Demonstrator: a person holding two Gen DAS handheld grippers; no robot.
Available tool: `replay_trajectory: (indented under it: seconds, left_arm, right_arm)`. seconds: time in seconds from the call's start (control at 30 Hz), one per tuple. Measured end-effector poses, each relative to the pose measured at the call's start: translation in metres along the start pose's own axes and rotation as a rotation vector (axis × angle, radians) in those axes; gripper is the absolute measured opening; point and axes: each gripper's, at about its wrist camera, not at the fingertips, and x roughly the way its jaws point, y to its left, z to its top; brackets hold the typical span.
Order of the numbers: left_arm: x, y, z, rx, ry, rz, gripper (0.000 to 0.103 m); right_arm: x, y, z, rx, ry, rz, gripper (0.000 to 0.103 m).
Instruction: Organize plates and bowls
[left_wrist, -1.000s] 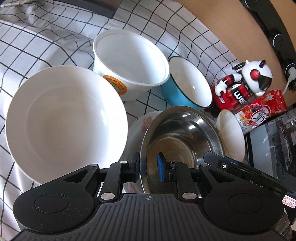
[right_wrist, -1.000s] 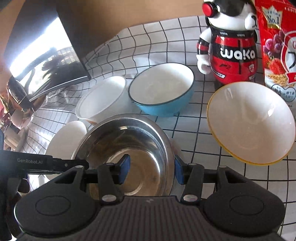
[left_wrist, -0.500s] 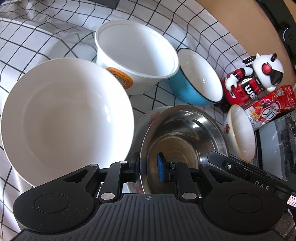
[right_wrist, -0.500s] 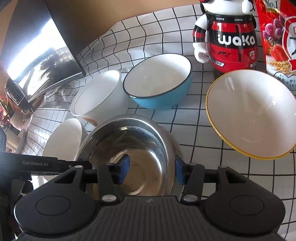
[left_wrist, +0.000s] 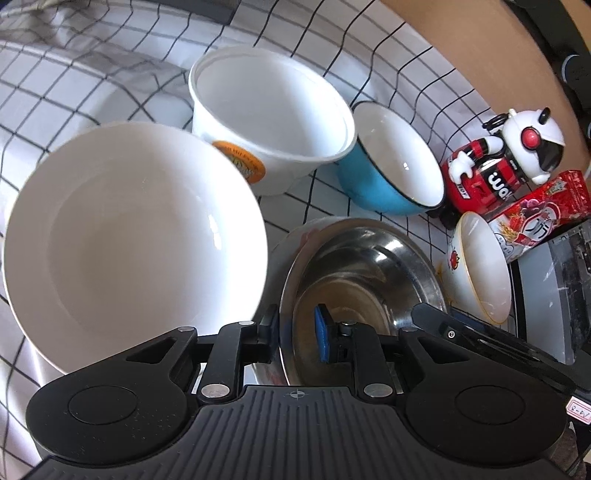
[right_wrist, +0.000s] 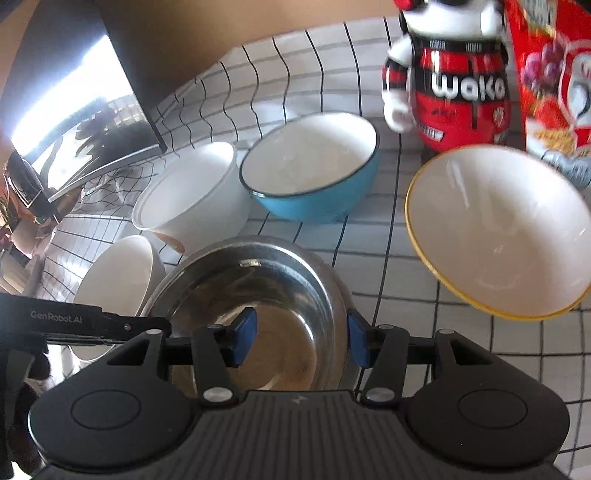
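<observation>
A steel bowl sits nested in a flower-patterned bowl on the checked cloth. My left gripper straddles the steel bowl's left rim. Its jaws are opening, and the blue pad stands just clear of the inner wall. My right gripper straddles the right rim, open, with one pad well inside the bowl and the other outside. A big white bowl lies to the left. A yellow-rimmed bowl lies to the right.
Behind stand a white paper tub and a blue bowl. A red robot toy and a red snack pack close the back right. A dark screen leans at the back left.
Both views have shifted slightly, so the robot toy sits higher in the right view. The steel bowl stays between both pairs of jaws. The left jaws look barely wider.
</observation>
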Motion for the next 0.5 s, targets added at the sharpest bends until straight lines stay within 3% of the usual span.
replay_trajectory:
  seconds: [0.27, 0.4, 0.43, 0.5]
  left_arm:
    - [-0.039, 0.002, 0.0, 0.085, -0.06, -0.058, 0.027]
    - [-0.082, 0.024, 0.004, 0.109, -0.271, -0.205, 0.027]
    - [-0.094, 0.032, 0.004, 0.108, -0.347, -0.231, 0.027]
    - [-0.116, 0.045, 0.005, 0.075, -0.468, -0.26, 0.026]
  right_arm:
    - [-0.047, 0.033, -0.006, -0.133, -0.2, -0.149, 0.053]
    - [-0.077, 0.058, -0.011, -0.186, -0.377, -0.252, 0.069]
    - [-0.082, 0.063, -0.011, -0.182, -0.394, -0.258, 0.07]
    - [-0.087, 0.066, -0.004, -0.17, -0.344, -0.188, 0.07]
